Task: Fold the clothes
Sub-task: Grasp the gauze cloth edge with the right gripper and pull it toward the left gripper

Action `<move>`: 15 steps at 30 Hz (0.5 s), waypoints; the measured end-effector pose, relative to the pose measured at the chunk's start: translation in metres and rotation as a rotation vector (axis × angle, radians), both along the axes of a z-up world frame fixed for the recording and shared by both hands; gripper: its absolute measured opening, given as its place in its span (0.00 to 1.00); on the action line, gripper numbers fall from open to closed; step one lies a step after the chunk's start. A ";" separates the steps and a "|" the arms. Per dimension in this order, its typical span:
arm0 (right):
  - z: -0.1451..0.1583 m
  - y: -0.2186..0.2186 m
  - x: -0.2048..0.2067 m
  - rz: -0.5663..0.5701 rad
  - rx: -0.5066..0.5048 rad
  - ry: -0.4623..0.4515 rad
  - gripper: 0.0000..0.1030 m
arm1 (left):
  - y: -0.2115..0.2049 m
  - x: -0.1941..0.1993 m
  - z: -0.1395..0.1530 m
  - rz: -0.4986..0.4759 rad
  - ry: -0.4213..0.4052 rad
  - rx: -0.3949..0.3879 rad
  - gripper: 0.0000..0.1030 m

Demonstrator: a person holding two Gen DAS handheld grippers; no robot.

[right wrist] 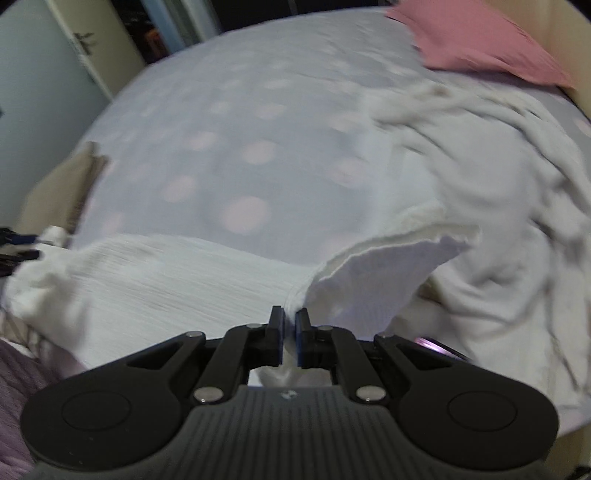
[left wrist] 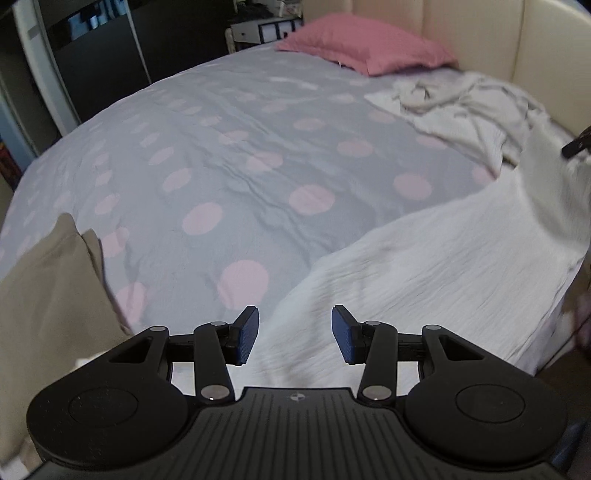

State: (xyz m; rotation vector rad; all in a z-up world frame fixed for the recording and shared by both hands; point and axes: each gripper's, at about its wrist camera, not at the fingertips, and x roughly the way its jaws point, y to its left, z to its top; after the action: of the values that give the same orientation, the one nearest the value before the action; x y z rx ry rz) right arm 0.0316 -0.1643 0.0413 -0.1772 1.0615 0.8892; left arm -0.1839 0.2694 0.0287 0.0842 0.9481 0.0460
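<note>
A white crinkled garment [left wrist: 436,266] lies stretched along the near edge of the bed. My left gripper [left wrist: 295,334] is open and empty, hovering just above the garment's left end. My right gripper [right wrist: 290,325] is shut on the white garment [right wrist: 155,280], pinching its edge, with a flap [right wrist: 376,277] lifted to the right of the fingers. The right gripper's tip shows at the far right of the left wrist view [left wrist: 576,146]. The left gripper shows at the left edge of the right wrist view [right wrist: 18,245].
The bed has a grey cover with pink dots [left wrist: 236,158]. A heap of white clothes [left wrist: 465,107] lies at the right near a pink pillow [left wrist: 365,48]. A beige garment [left wrist: 48,280] lies at the left. A cream headboard [left wrist: 498,33] stands behind.
</note>
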 end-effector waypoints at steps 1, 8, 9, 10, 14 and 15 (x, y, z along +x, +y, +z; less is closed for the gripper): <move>0.005 0.012 -0.005 0.016 0.014 -0.001 0.07 | -0.002 -0.002 0.000 0.002 -0.009 -0.009 0.40; 0.036 0.088 -0.035 0.119 0.106 0.008 0.07 | 0.005 -0.030 -0.006 0.064 -0.021 -0.001 0.40; 0.039 0.100 -0.039 0.134 0.119 0.012 0.07 | 0.010 -0.035 -0.006 0.086 -0.021 0.000 0.40; 0.041 0.112 -0.043 0.150 0.129 0.015 0.07 | 0.017 -0.039 -0.006 0.113 -0.026 -0.013 0.40; 0.042 0.164 -0.063 0.220 0.163 0.034 0.07 | 0.039 -0.056 -0.002 0.190 -0.050 -0.047 0.40; 0.040 0.176 -0.068 0.234 0.168 0.042 0.07 | 0.042 -0.060 -0.001 0.201 -0.055 -0.048 0.40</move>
State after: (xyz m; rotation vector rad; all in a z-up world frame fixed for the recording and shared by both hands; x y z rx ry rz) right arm -0.0368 0.0118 0.0816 -0.1439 1.0126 1.1931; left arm -0.2438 0.3117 0.0273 -0.0572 0.8997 0.2100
